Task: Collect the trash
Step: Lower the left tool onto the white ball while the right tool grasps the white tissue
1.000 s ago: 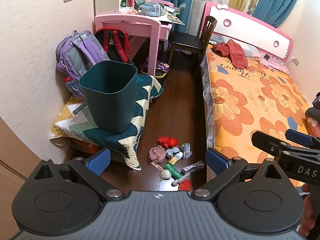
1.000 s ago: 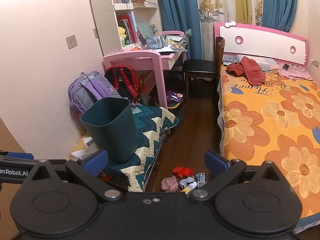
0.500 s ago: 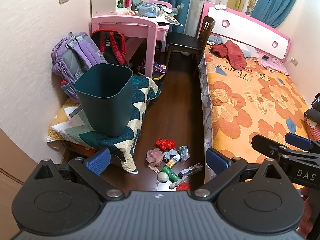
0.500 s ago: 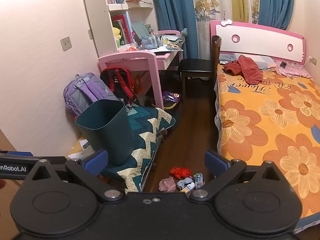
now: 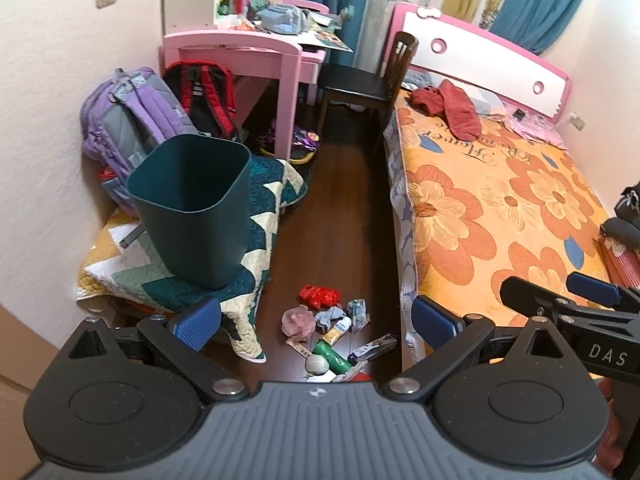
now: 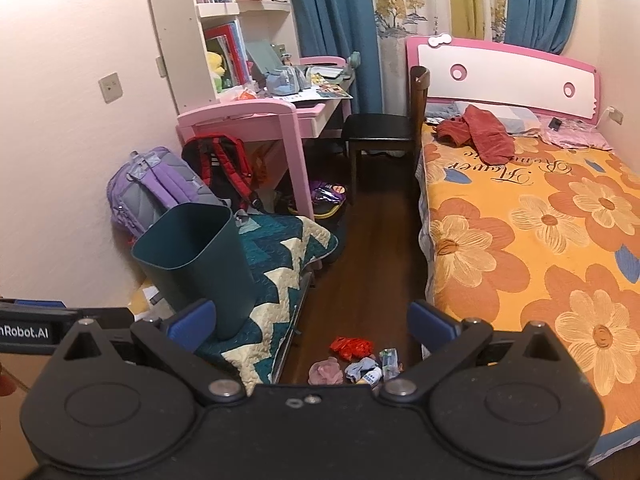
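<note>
Inside, green bin [image 5: 196,208] empty — trash pile [image 5: 334,330] on floor.

Black tongs [image 5: 316,322], blue ribbed pads [image 5: 195,322], silver screws, white "DAS" lettering

Bin [image 5: 192,204]: left of centre, on quilt [image 5: 264,216] | trash pile [image 5: 334,334]: lower centre, on floor [image 5: 344,208] | bed [image 5: 500,216]: right | desk [image 5: 240,46], chair [image 5: 368,80]: upper centre | backpacks [image 5: 132,120]: upper left.
</note>
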Tool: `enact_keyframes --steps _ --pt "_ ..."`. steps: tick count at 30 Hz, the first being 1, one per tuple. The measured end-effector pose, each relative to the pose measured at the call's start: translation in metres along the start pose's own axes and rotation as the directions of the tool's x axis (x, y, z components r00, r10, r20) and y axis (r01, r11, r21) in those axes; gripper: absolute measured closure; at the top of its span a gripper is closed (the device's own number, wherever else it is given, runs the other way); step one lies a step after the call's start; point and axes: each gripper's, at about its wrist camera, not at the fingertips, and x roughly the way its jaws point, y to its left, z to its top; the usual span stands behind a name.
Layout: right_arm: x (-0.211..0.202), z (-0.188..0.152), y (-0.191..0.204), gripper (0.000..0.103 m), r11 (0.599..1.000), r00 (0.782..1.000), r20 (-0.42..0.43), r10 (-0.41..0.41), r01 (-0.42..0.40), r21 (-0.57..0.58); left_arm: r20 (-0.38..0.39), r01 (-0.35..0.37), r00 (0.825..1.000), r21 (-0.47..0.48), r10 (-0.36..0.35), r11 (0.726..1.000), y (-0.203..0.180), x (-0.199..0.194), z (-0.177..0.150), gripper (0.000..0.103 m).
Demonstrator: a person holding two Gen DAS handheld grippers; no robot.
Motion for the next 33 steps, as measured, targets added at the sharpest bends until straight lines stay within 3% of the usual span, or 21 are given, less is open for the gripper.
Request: enact_keyframes --steps 5,9,14,17,20,23,26,27,30,33 --pt "0.027 0.010 0.012 0.000 0.998 0.998 0.001 -0.055 0.055 0.024 0.024 0.036 0.999 0.035 -0.036 0.999 0.023 0.025 0.027 0.001" --pt "0.062 0.018 0.017 0.000 0.993 0.998 0.001 -0.064 0.063 0.104 0.056 0.085 0.994 0.116 -0.092 0.990 0.046 0.061 0.059 0.001" --pt "0.102 0.014 0.016 0.000 0.963 0.992 -0.048 -0.119 0.128 0.239 0.019 0.172 0.983 0.261 -0.183 0.950 0.062 0.126 0.091 0.001" --pt "0.128 0.004 0.013 0.000 0.951 0.982 -0.094 -0.164 0.183 0.248 -0.029 0.224 0.973 0.329 -0.227 0.917 0.067 0.159 0.092 0.001" --pt "0.160 -0.013 0.003 0.001 0.948 0.972 -0.154 -0.178 0.211 0.238 -0.095 0.276 0.961 0.375 -0.259 0.885 0.062 0.198 0.080 0.001" --pt "0.200 -0.036 -0.017 0.002 0.953 0.957 -0.225 -0.184 0.230 0.199 -0.155 0.291 0.956 0.384 -0.249 0.877 0.054 0.240 0.057 0.001" --pt "0.251 -0.064 -0.043 0.004 0.968 0.949 -0.285 -0.132 0.186 0.168 -0.221 0.294 0.949 0.376 -0.222 0.879 0.047 0.287 0.027 0.001" --pt "0.270 -0.075 -0.052 0.010 0.974 0.942 -0.313 -0.122 0.175 0.146 -0.250 0.292 0.946 0.376 -0.207 0.880 0.043 0.307 0.011 0.001" --pt "0.327 -0.117 -0.073 0.014 0.987 0.908 -0.405 -0.110 0.148 0.063 -0.321 0.267 0.935 0.356 -0.151 0.895 0.037 0.364 -0.032 0.001" --pt "0.379 -0.167 -0.091 0.018 0.991 0.868 -0.489 -0.089 0.124 0.040 -0.397 0.249 0.910 0.301 -0.116 0.921 0.033 0.425 -0.076 0.001"
